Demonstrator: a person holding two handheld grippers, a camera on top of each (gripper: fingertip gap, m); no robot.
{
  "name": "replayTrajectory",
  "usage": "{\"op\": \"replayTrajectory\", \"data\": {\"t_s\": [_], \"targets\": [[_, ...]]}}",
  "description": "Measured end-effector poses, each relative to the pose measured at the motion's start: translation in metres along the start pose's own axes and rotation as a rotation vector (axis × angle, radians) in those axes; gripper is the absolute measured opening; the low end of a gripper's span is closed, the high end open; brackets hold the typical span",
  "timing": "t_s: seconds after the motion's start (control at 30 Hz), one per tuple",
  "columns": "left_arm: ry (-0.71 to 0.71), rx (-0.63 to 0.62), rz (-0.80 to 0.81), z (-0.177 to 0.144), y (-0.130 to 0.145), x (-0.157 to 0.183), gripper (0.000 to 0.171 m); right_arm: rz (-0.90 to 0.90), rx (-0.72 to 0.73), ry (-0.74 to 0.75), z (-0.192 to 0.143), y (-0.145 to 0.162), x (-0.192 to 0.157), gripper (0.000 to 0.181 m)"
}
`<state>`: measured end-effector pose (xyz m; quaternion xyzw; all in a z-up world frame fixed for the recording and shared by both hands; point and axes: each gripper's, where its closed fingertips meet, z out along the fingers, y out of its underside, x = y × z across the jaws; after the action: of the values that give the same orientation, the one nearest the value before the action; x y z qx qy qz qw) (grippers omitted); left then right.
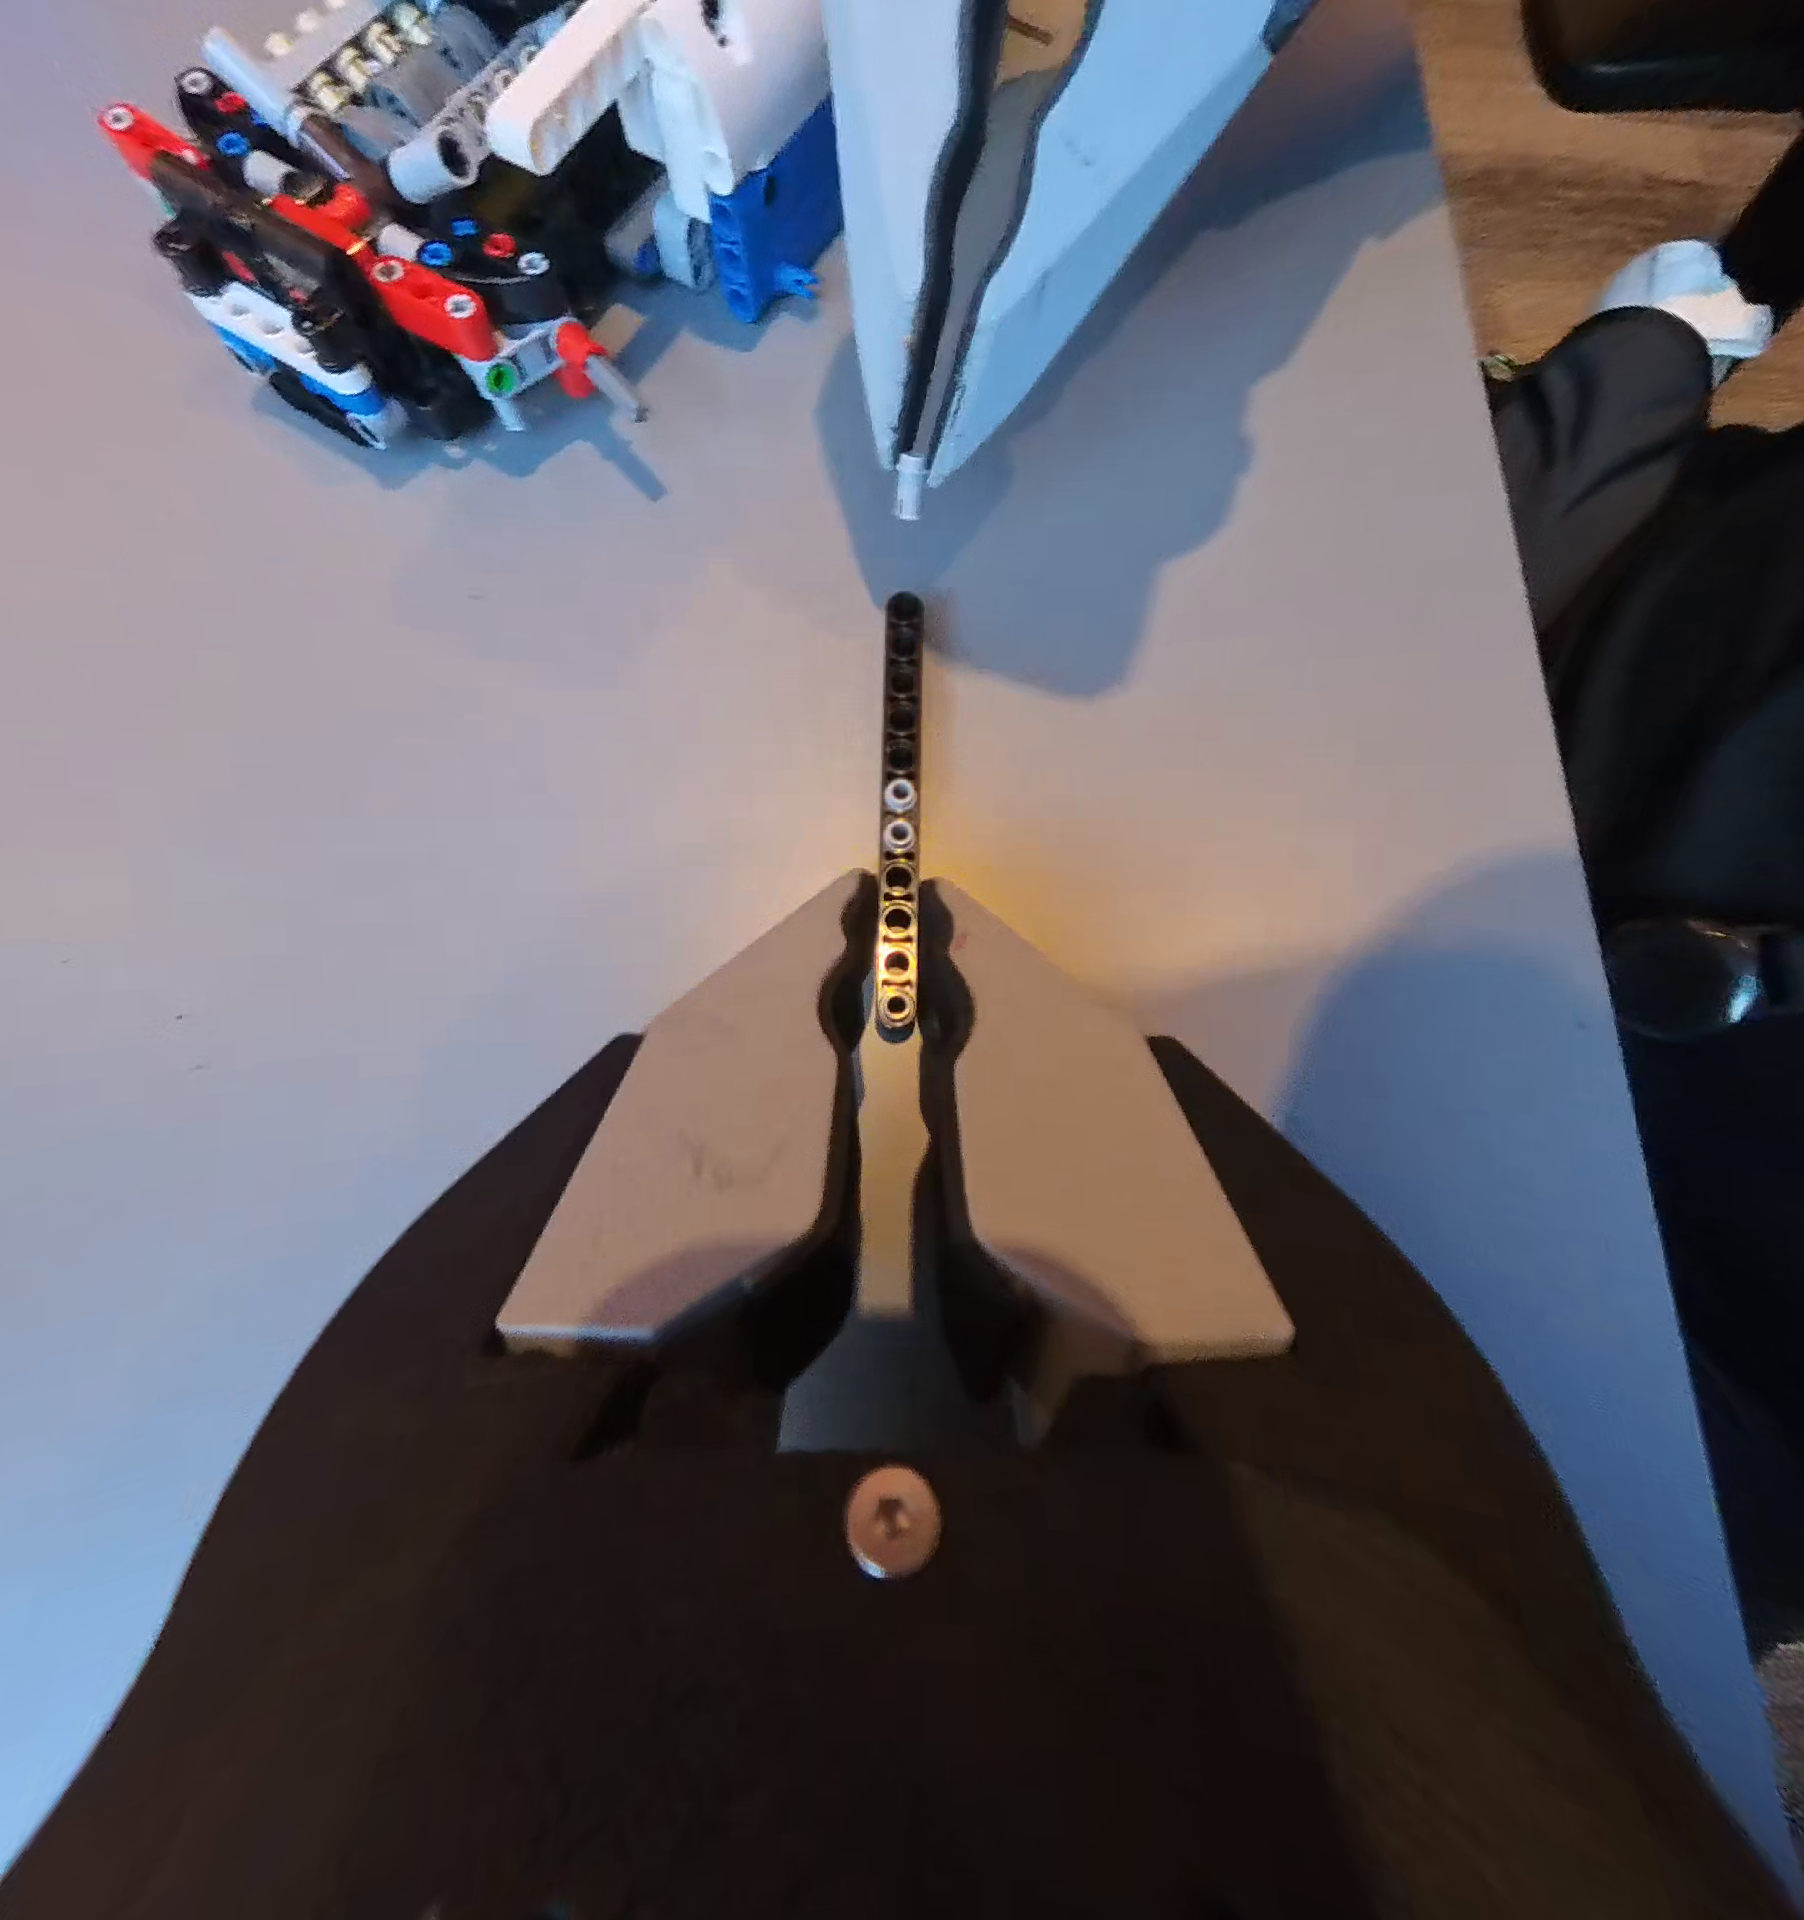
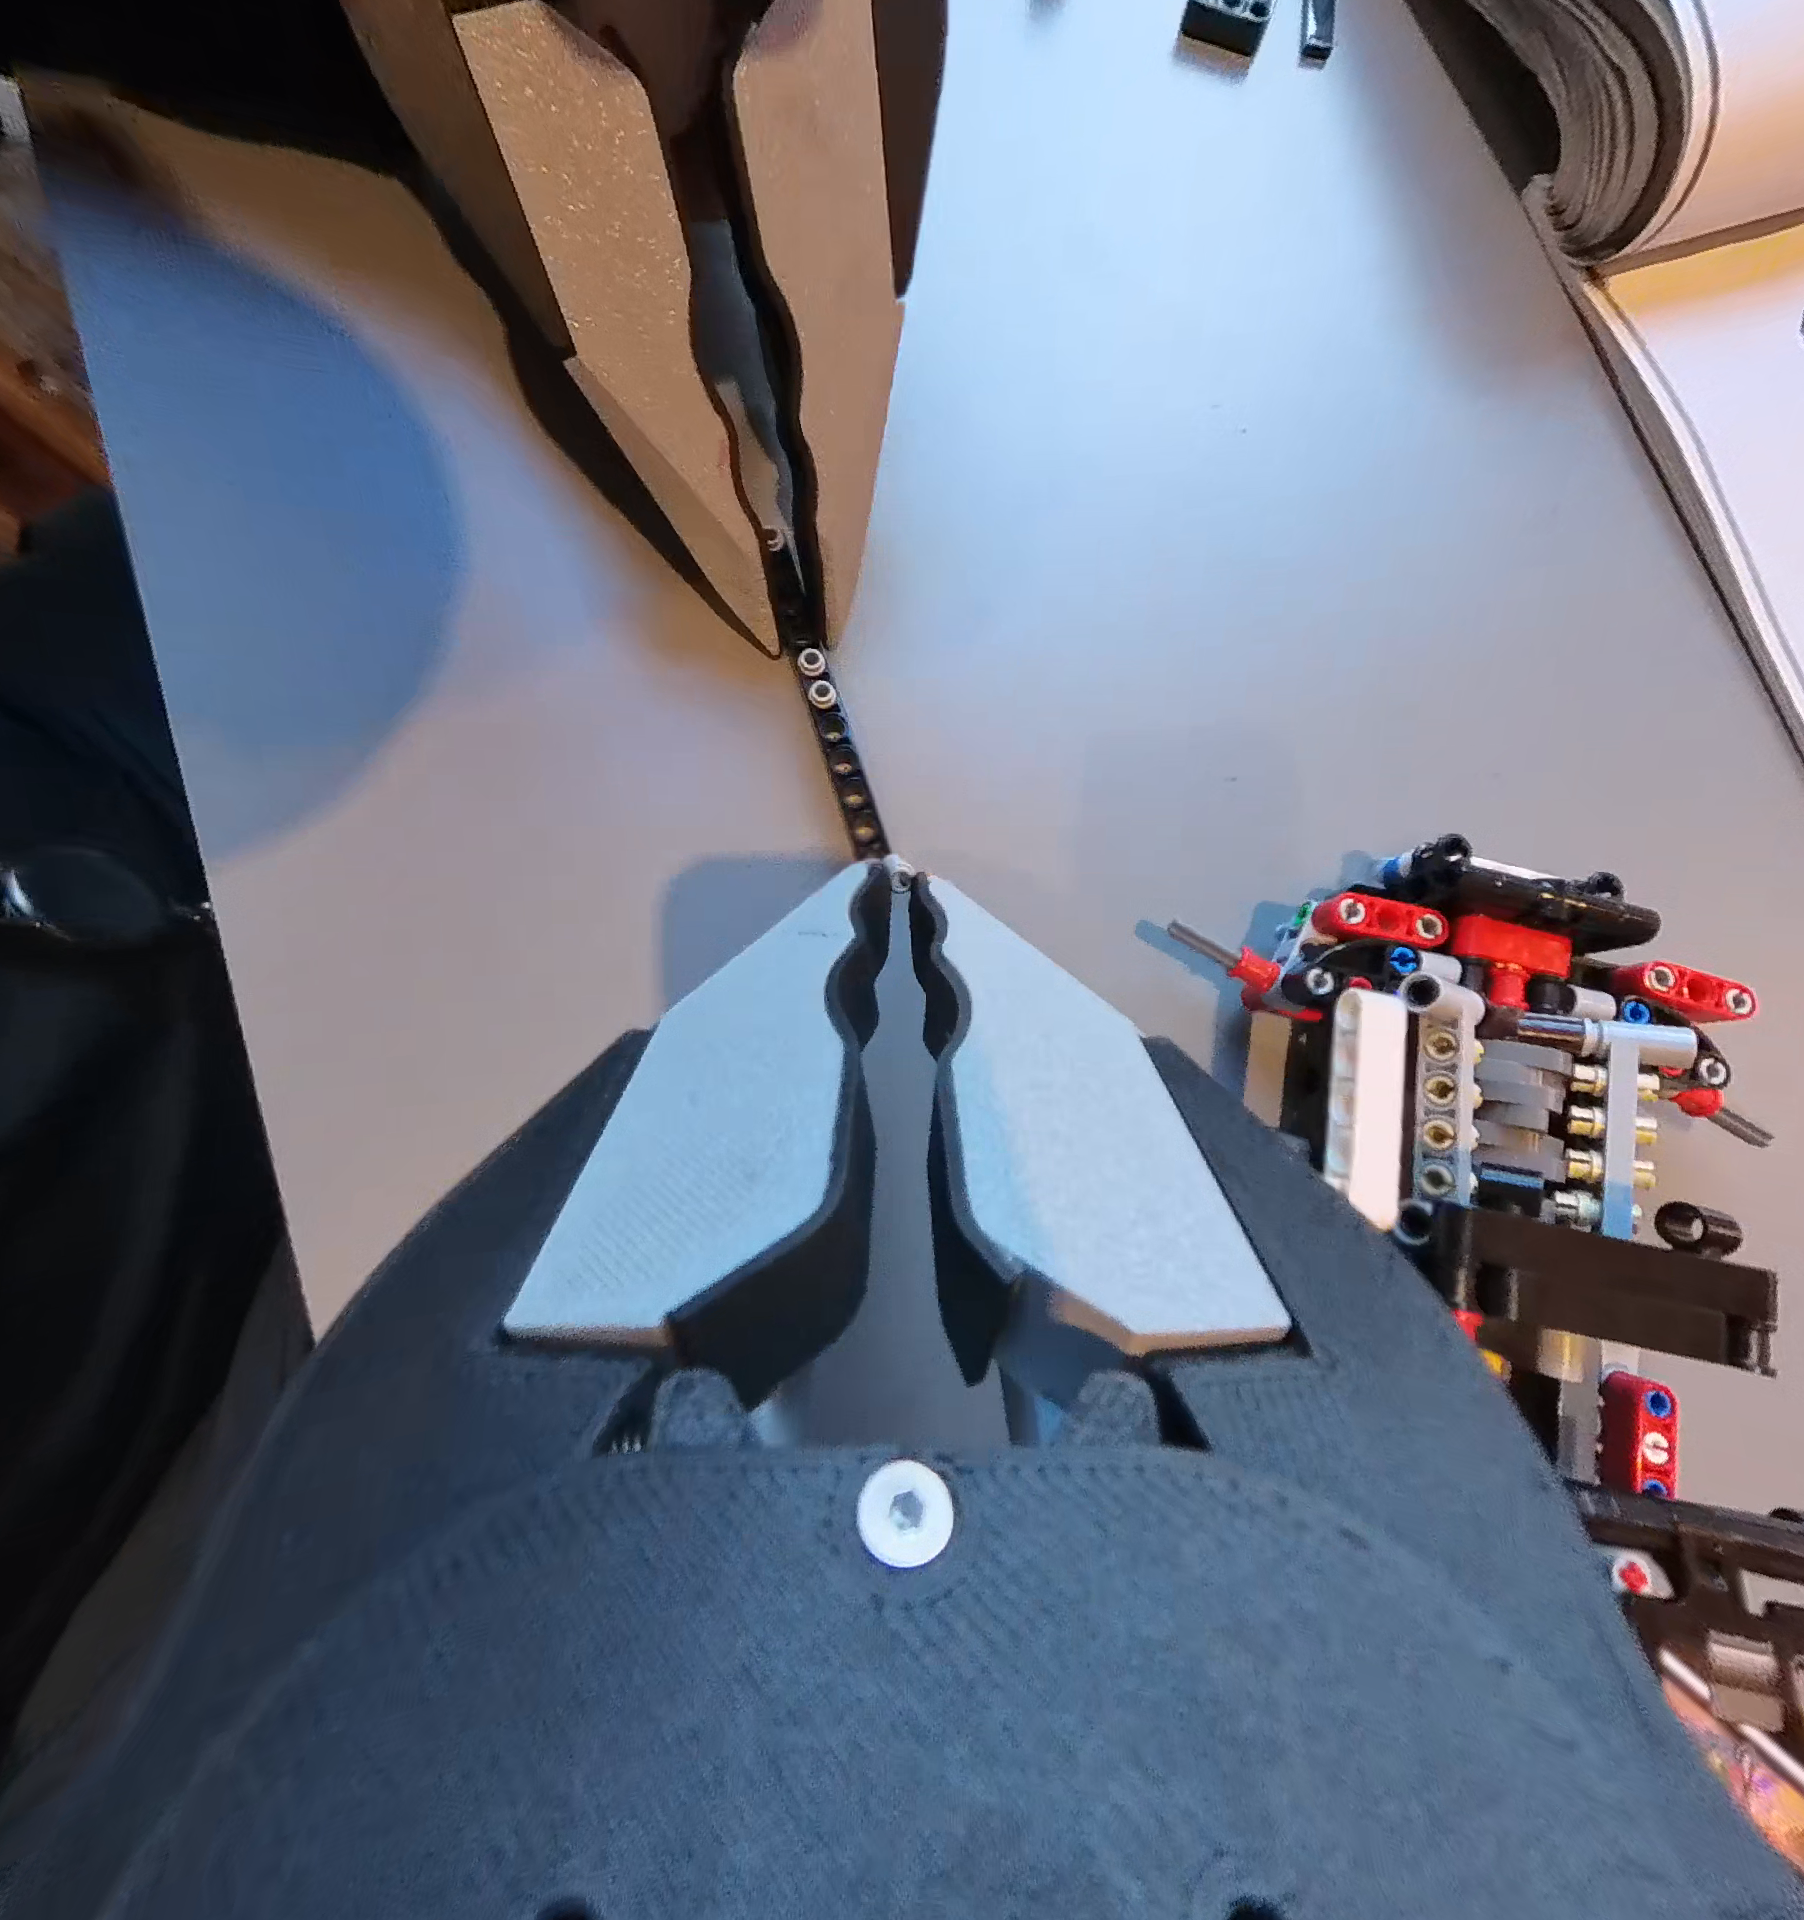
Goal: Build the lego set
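Note:
My left gripper [image 1: 898,883] is shut on a long black beam [image 1: 901,727] with a row of holes, two of them filled with light grey pins. The beam points forward over the grey table. My right gripper [image 1: 910,468] faces it from the far side, shut on a small white pin [image 1: 909,488], a short gap from the beam's free end. In the right wrist view my right gripper [image 2: 900,878] pinches the white pin [image 2: 899,871] right at the black beam's [image 2: 848,769] end, with the left gripper [image 2: 799,623] beyond it.
A partly built model [image 1: 378,239] in red, black, white and blue stands at the far left; it also shows in the right wrist view [image 2: 1500,1091]. An instruction booklet [image 2: 1760,343] lies at the right. Small black parts [image 2: 1230,21] lie far off. A person's dark-clothed legs [image 1: 1708,727] are beside the table edge. Across from one pair of fingers to the other is roughly 7 cm.

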<state>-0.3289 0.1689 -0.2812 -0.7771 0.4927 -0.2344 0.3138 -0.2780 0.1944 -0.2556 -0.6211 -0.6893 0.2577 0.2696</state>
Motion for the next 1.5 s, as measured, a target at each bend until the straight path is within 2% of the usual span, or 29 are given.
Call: {"op": "replayTrajectory", "data": {"t_s": [0.17,0.33,0.47,0.57,0.97,1.5], "targets": [[0.001,-0.012,0.062,0.002,-0.001,0.009,0.023,-0.003,-0.034,-0.017,0.001,0.009,-0.008,0.002],[0.006,-0.009,0.060,0.007,-0.006,0.006,0.024,-0.015,-0.048,-0.018,0.007,0.009,-0.009,0.002],[0.008,-0.002,0.056,0.010,-0.009,0.002,0.017,-0.029,-0.051,-0.026,0.009,0.007,-0.009,0.002],[0.021,-0.002,0.063,0.011,-0.010,0.003,0.004,-0.053,-0.094,-0.028,0.010,0.008,-0.009,0.001],[0.030,0.000,0.073,0.012,-0.011,0.005,0.004,-0.180,-0.231,0.015,0.009,0.008,-0.005,0.001],[0.031,0.001,0.066,0.013,-0.011,0.005,0.004,-0.281,-0.368,-0.014,0.012,0.012,-0.010,0.002]]}}
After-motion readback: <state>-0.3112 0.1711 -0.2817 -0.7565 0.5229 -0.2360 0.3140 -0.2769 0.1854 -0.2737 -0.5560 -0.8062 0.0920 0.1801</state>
